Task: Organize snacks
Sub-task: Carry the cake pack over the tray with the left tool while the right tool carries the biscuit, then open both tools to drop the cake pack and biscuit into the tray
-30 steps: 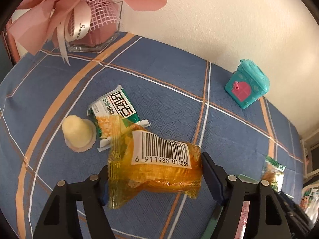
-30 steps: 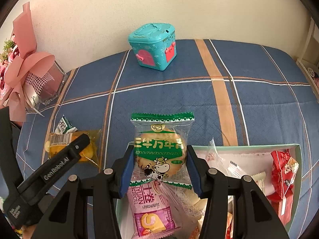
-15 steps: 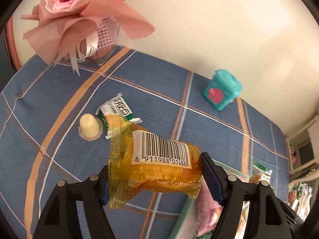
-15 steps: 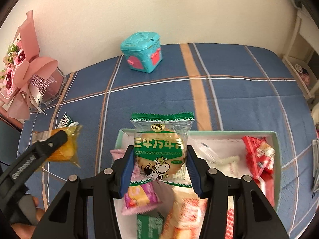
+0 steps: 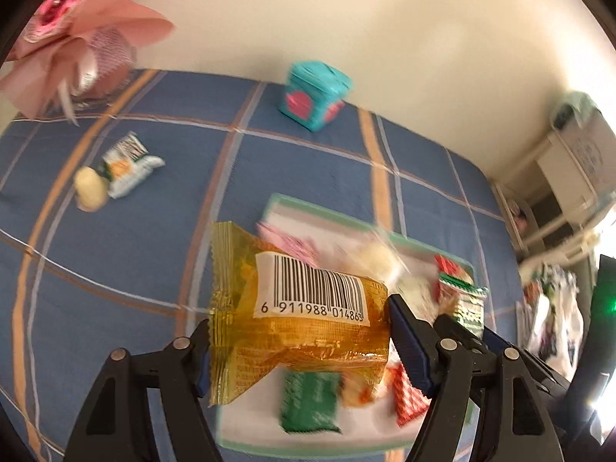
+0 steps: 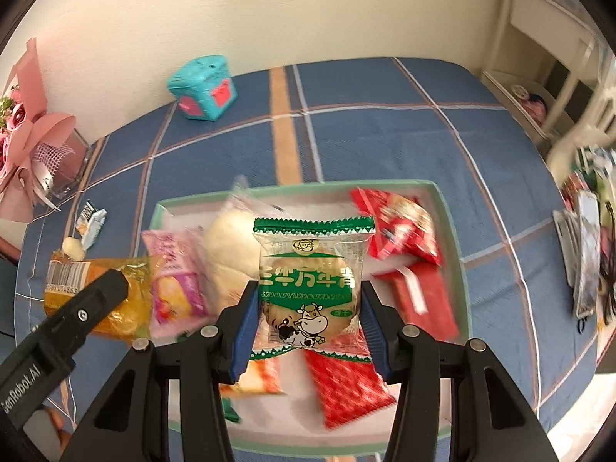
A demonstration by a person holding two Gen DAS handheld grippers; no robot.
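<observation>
Snacks are light, crinkly and crushable: left hand-held gripper clamps the orange pack sidewise, right hand-held gripper the biscuit pack.

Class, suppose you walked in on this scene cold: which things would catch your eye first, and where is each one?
Two snack packets held up close stand out: an orange packet with a barcode in the left gripper, and a green-and-white biscuit packet with a cartoon cow in the right gripper. Below them sits a green-rimmed tray full of snacks on a blue checked tablecloth.
</observation>
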